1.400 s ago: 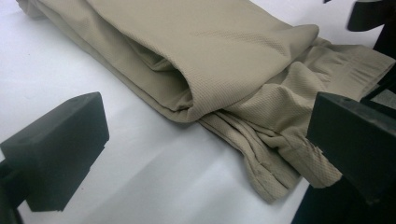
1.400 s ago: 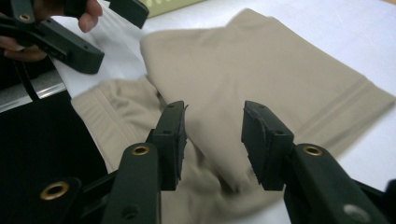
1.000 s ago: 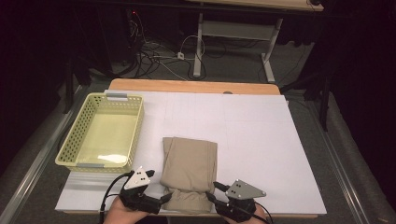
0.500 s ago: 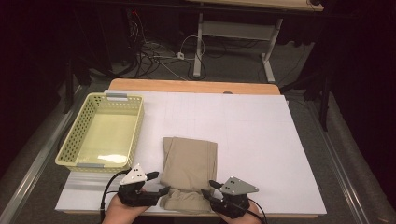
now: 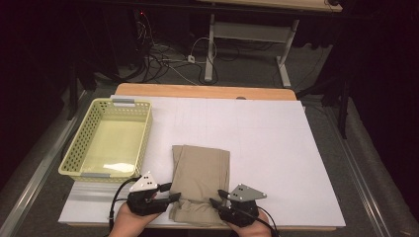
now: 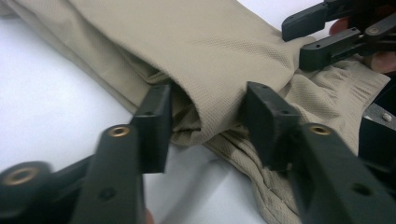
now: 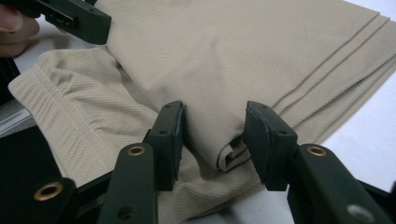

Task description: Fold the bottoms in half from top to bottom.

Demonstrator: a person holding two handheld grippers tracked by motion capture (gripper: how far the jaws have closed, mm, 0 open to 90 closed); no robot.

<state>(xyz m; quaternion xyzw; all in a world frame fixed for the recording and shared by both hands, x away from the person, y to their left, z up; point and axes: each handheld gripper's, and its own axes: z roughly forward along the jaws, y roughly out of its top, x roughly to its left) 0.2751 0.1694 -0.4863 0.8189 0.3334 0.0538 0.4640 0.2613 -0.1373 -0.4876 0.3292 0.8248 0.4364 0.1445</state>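
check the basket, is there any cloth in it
No, in the high view the basket holds nothing, and the folded cloth lies beside it on the white table.

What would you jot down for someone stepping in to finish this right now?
Left tool: jaws have just been closing around a bunched fold at the folded tan cloth's near left edge.
Right tool: pads pinch a fold at its near right edge.
The cloth lies folded on the white sheet, right of the yellow basket, which holds nothing.
Done: both near corners taken up.
Left: probably another fold or a lift into the basket.
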